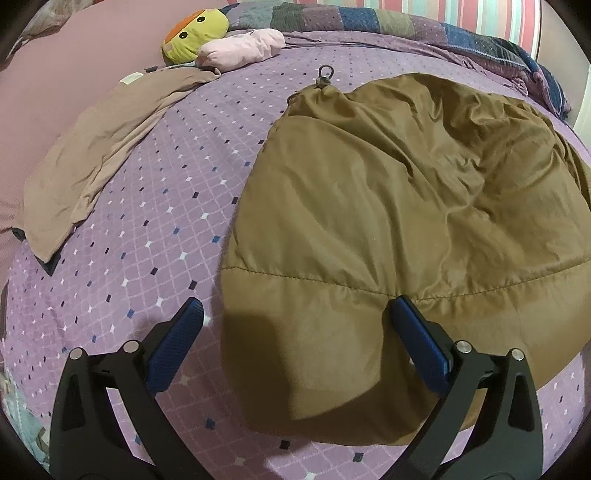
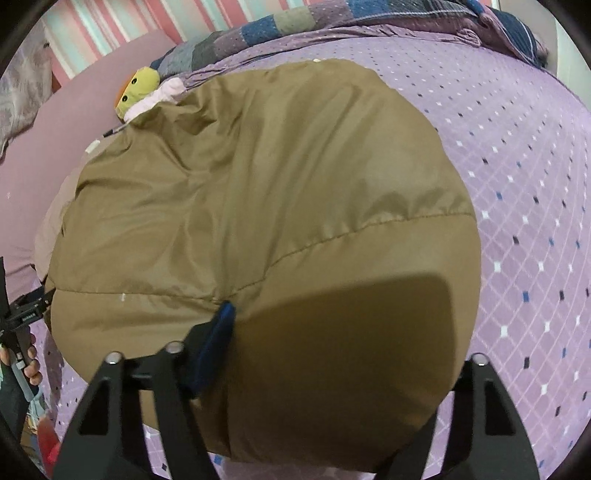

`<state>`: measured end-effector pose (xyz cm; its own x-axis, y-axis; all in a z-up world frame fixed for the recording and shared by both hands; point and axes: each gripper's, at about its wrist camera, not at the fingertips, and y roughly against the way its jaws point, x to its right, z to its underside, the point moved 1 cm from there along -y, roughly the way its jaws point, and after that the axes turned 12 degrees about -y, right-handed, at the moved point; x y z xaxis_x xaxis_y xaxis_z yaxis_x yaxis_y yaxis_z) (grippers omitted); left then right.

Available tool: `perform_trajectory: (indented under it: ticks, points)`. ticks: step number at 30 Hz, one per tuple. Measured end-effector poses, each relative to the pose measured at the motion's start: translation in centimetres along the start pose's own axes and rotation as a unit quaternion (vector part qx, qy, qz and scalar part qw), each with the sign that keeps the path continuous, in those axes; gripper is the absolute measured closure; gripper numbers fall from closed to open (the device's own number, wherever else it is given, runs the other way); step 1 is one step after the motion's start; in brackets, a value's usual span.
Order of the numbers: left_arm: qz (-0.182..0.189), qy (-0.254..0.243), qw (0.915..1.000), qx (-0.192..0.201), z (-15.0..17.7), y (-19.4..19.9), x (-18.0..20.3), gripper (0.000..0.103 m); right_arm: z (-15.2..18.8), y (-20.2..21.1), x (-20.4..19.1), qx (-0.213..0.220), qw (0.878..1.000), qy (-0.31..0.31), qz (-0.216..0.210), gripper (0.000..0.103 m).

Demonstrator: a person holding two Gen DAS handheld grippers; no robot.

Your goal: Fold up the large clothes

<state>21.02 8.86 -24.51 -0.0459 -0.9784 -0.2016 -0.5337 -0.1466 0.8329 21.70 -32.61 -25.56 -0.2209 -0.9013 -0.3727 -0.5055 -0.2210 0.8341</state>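
An olive-brown padded jacket (image 1: 406,206) lies bunched on a bed's purple diamond-patterned cover (image 1: 155,206), filling the centre and right of the left wrist frame. The left gripper (image 1: 295,321) has its blue-padded fingers (image 1: 184,325) spread wide, the right-hand one resting against the jacket's lower edge. In the right wrist view, the right gripper (image 2: 332,343) straddles the jacket's hem; only one finger (image 2: 218,339) shows, so whether it pinches the fabric cannot be told. A tan garment (image 1: 92,155) and a yellow plush toy (image 1: 195,33) lie at upper left
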Motion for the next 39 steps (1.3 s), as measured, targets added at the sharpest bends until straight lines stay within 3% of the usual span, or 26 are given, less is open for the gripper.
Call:
perform_trajectory:
  ticks: [5,12,20,25,31,36,39]
  points:
    - [0.009,0.005,0.9999,0.001,0.3,0.1,-0.4,0.003,-0.2,0.0,-1.7,-0.009,0.999,0.020,0.027,0.049]
    - [0.007,0.009,0.9999,0.007,-0.1,0.8,-2.6,0.003,0.4,-0.1,-2.2,-0.012,0.998,0.028,0.046,0.049]
    - [0.120,0.071,0.9901,-0.020,0.3,-3.0,-5.7,0.003,0.4,-0.4,-2.5,-0.013,0.998,0.028,0.050,0.049]
    - [0.220,0.085,0.9712,-0.033,2.0,-4.4,-5.2,0.003,0.5,-0.6,-2.4,-0.013,0.998,0.027,0.049,0.047]
    - [0.244,0.058,0.9677,-0.027,3.1,-4.0,-3.0,0.003,0.6,-0.6,-2.2,-0.012,0.999,0.024,0.047,0.047]
    - [0.262,0.056,0.9627,-0.042,2.0,-4.5,-1.4,0.003,0.5,-0.7,-1.9,-0.013,0.999,0.018,0.042,0.044]
    - [0.250,0.038,0.9662,-0.048,0.7,-4.8,-0.3,0.003,0.3,-0.8,-1.8,-0.014,0.999,0.010,0.039,0.044]
